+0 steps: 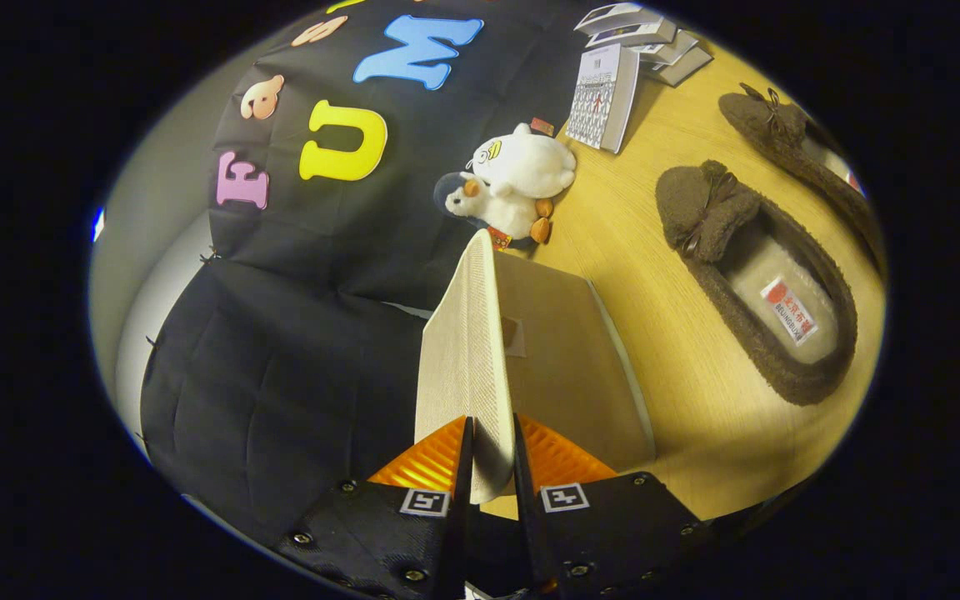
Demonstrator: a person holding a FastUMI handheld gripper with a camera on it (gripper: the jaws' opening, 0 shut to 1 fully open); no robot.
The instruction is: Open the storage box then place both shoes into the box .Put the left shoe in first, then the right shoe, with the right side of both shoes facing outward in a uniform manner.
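Between the tongs [492, 454], pressed from both sides, stands the box lid [463, 350].

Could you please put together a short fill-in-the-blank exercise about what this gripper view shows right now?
1. The gripper has its two orange fingers closed on the box's raised ____.
2. The number of brown slippers lying on the wooden table is ____.
3. The stuffed toys lie beyond the storage box, against the booth's black ____.

Missing words: lid; two; cloth wall
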